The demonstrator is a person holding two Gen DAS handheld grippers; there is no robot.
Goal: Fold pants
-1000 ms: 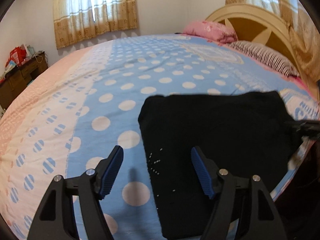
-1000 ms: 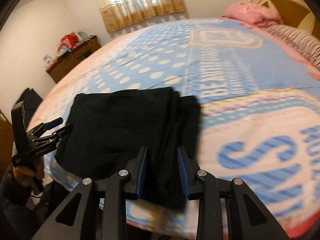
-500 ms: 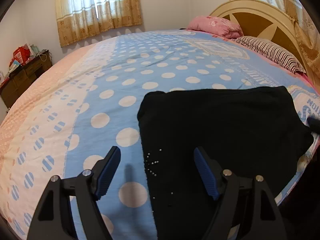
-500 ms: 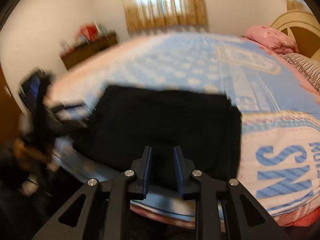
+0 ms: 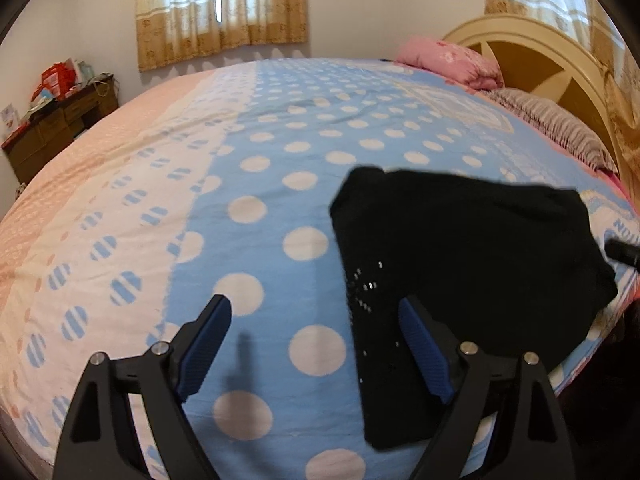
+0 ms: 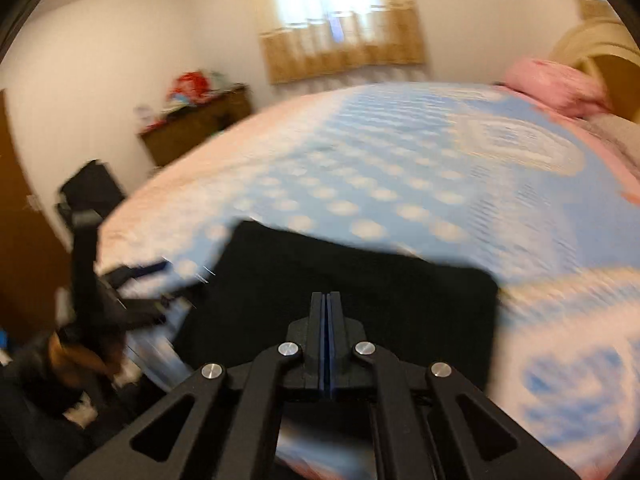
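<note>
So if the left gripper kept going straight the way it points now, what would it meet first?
Probably the polka-dot bedspread: the open left gripper frames bare cover between its fingers, with the black pants' left edge just inside its right finger. Depth is unclear, so it may clip that edge.

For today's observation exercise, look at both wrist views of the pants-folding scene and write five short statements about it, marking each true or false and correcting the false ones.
1. The left gripper is open, with nothing between its fingers. True.
2. The right gripper is wide open. False: its fingers are pressed together; whether cloth is pinched cannot be told.
3. The black pants lie folded on the polka-dot bedspread near the bed's edge. True.
4. The pants are bright red. False: they are black with a few small shiny studs.
5. A pink pillow lies by the headboard. True.
</note>
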